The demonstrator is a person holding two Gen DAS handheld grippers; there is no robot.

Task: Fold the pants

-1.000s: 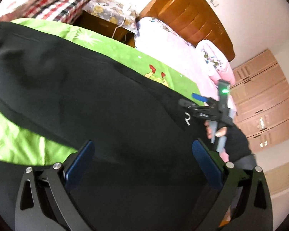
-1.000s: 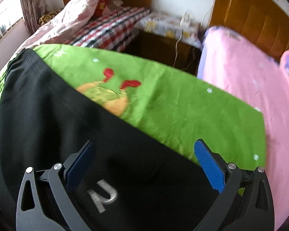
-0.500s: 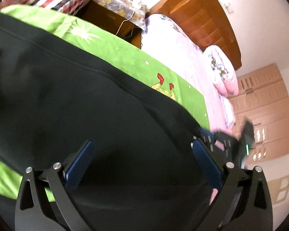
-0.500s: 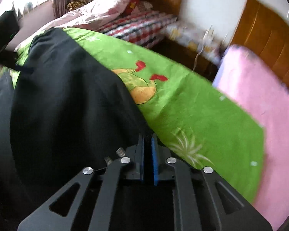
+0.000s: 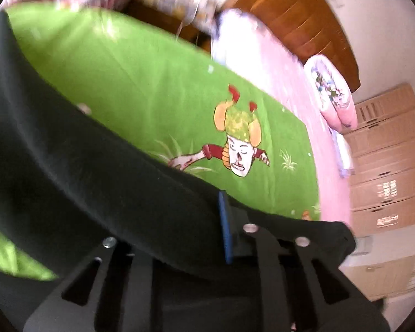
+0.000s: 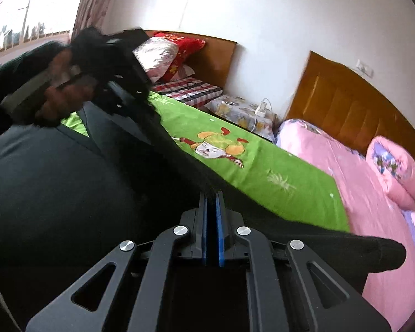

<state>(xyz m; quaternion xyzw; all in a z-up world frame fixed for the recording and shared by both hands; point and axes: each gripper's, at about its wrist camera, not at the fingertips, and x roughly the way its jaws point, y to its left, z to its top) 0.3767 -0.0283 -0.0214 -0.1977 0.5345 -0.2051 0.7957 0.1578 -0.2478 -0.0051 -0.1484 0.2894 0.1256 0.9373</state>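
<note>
Black pants [image 5: 102, 171] lie over a green cartoon blanket [image 5: 163, 88] and are lifted along one edge. My left gripper [image 5: 223, 221] is shut on the pants' edge; cloth drapes over its left finger. My right gripper [image 6: 213, 213] is shut on the pants [image 6: 55, 193] too, its blue pads [image 6: 221, 221] pressed together on the fabric. The right wrist view shows the left gripper [image 6: 124, 83] held high in a hand at upper left, with the pants stretched between the two grippers.
The green blanket [image 6: 235, 166] covers a bed. A pink quilted bed [image 6: 359, 193] with a rolled pink duvet [image 6: 395, 171] lies to the right. A nightstand [image 6: 243, 110], wooden headboards [image 6: 345, 105] and a wardrobe [image 5: 387, 166] stand around.
Both grippers have closed on the pants, the right one first. They have lifted the edge, and the left gripper has risen high, uncovering more of the green blanket.
</note>
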